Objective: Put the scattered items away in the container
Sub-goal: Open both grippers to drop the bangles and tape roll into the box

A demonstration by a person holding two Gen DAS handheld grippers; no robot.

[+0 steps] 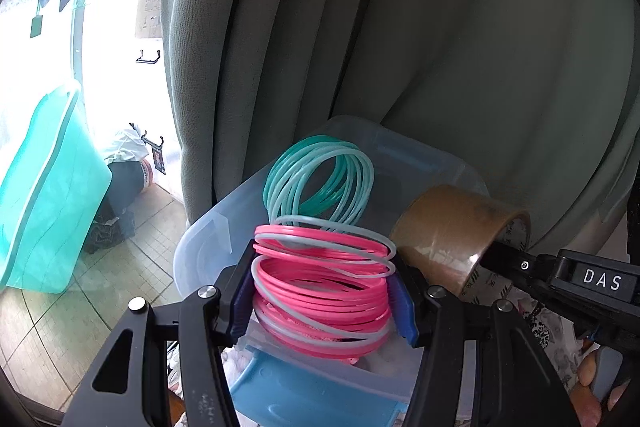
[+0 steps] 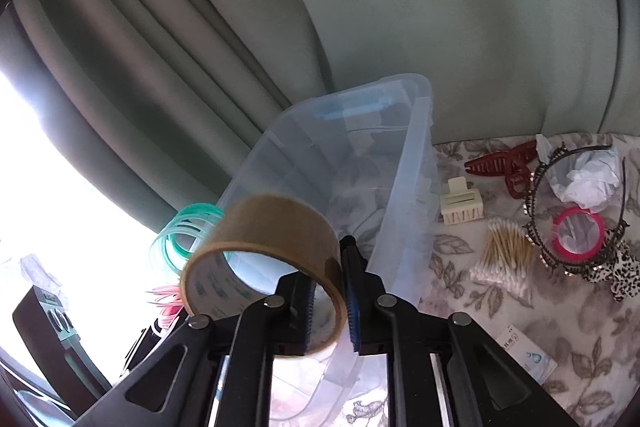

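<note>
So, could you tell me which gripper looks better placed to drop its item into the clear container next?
Probably the left gripper: its pink spring toy hangs directly over the clear container, whereas the right gripper holds the tape roll near the rim.

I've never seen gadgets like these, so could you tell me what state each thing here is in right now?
Left tongs: shut on the coil toy.
Coil toy: held, stretched over the container.
Right tongs: shut on the tape roll.
Tape roll: held up.
Container: open, tilted.
Cotton swabs: lying loose.
</note>
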